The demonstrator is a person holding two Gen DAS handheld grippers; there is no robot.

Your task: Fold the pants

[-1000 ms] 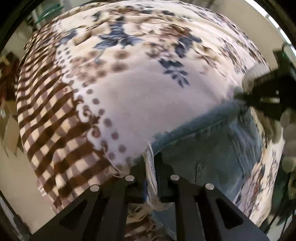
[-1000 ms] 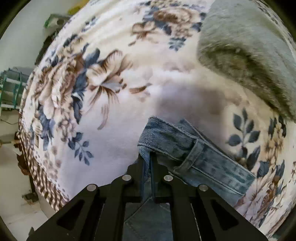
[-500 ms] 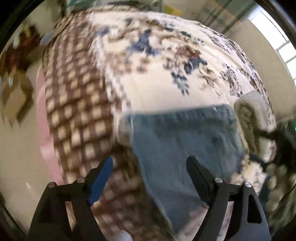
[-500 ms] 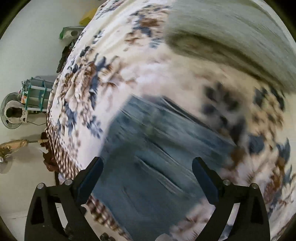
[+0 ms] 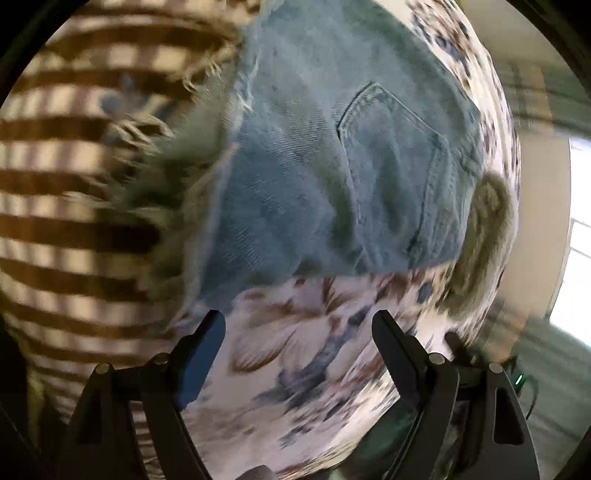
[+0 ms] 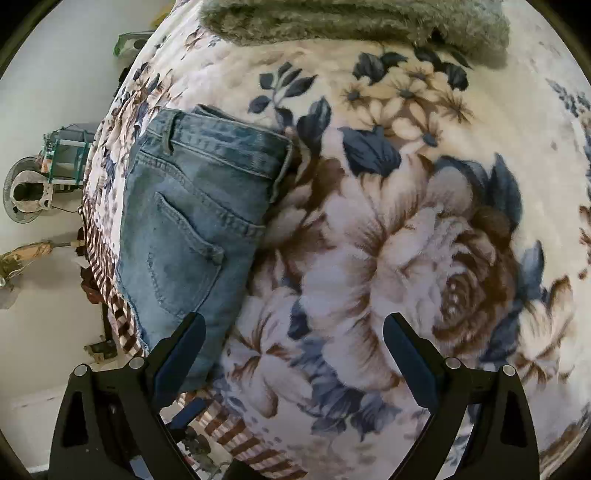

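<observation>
Pants (image 6: 192,221): light blue denim, folded into a compact rectangle, lying flat on the floral blanket. Back pocket faces up; waistband sits at the 12 o'clock end. Frayed hem (image 5: 207,177), apparently at the 9 o'clock side in the blurred left wrist view.

The pants (image 6: 192,221) lie folded on the blanket (image 6: 369,258), near the bed's left edge, waistband toward the far side. A fuzzy cushion (image 6: 351,18) rests on the blanket behind them. Both tongs, left (image 5: 298,332) and right (image 6: 293,334), hang above the blanket, right of the pants.
</observation>
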